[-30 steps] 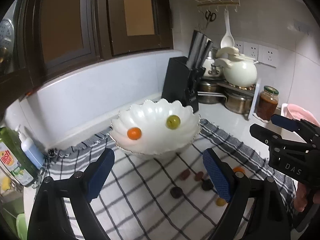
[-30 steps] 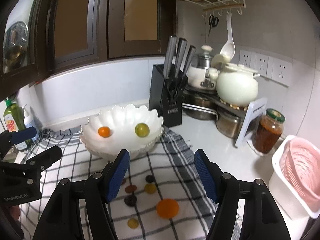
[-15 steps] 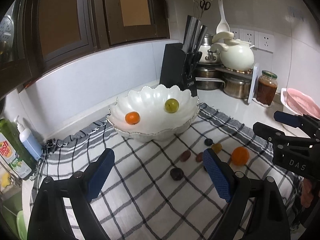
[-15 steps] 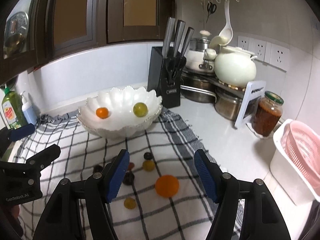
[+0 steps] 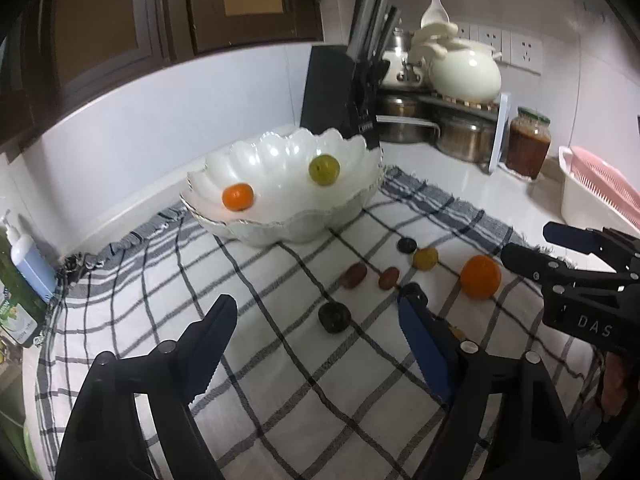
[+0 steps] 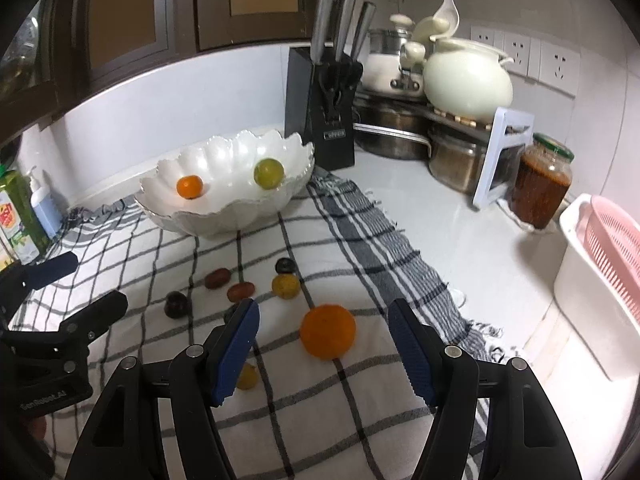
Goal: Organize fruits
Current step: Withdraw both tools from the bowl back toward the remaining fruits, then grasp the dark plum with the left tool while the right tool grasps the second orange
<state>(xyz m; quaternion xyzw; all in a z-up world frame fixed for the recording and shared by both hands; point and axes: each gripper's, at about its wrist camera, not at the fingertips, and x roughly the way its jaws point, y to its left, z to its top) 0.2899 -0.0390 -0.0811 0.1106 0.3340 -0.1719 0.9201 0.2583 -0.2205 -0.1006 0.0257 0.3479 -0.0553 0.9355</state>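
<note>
A white bench (image 6: pixel 432 216) in a kitchen corner carries a checked cloth (image 5: pixel 280 380) below dark wooden cabinets (image 5: pixel 160 20). A scalloped white bowl (image 6: pixel 224 208) on the cloth holds a small orange (image 6: pixel 189 186) and a green fruit (image 6: pixel 268 173). Both the left gripper (image 5: pixel 316 320) and right gripper (image 6: pixel 322 326) hang released, holding nothing, above loose fruits. A large orange (image 6: pixel 328 332) lies between the right gripper's fingers. Only the right wrist view shows a yellow fruit (image 6: pixel 246 376) near its left finger; the left wrist view hides it.

White counter (image 6: pixel 452 220), checked cloth (image 6: pixel 332 240), knife block (image 6: pixel 324 120), jar (image 6: pixel 540 188)
</note>
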